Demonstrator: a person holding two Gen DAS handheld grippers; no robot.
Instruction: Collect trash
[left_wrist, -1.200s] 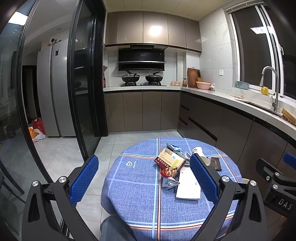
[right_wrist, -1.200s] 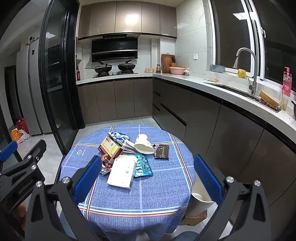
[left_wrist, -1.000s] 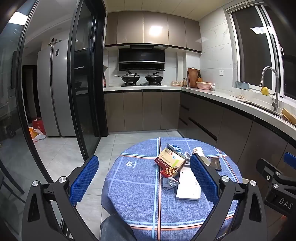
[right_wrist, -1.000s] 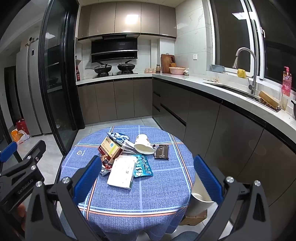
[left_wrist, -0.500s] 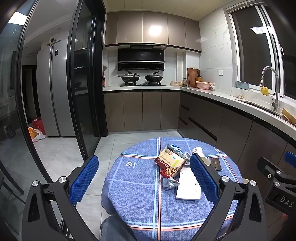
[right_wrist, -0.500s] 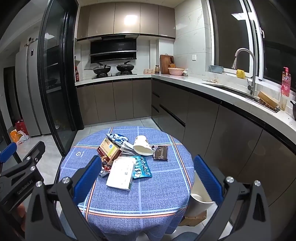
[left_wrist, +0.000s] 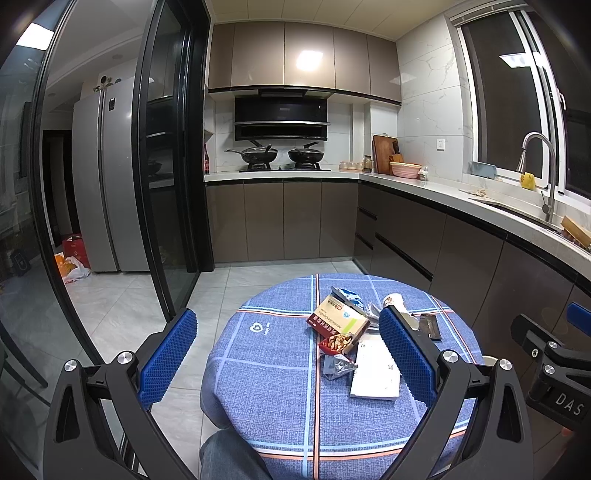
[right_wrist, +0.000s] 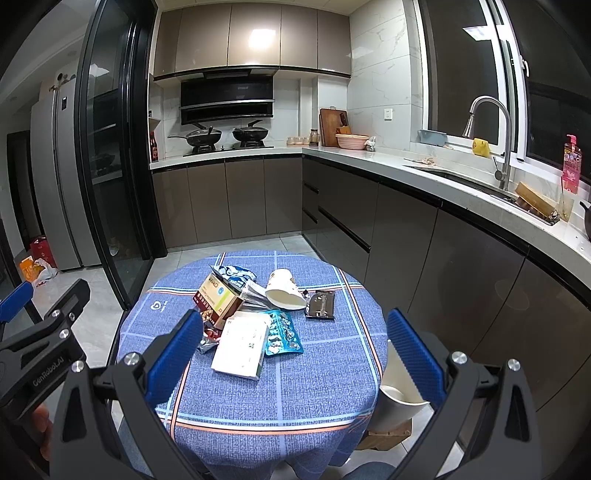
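Both grippers are hanging above the near edge of a round table (right_wrist: 258, 398) in a blue plaid cloth, and neither one is touching anything. The left gripper (left_wrist: 288, 354) is sitting with its blue pads spread wide, nothing between them, and the right gripper (right_wrist: 295, 354) is gaping wide too, also empty. The trash is lying in a heap mid-table: a nut box (right_wrist: 218, 297), a white carton (right_wrist: 242, 345), a blister pack (right_wrist: 282, 332), a tipped paper cup (right_wrist: 282, 290), a dark wrapper (right_wrist: 321, 304) and a blue-white bag (right_wrist: 232, 275). A white bin (right_wrist: 397, 391) is standing on the floor just beside the table's right edge.
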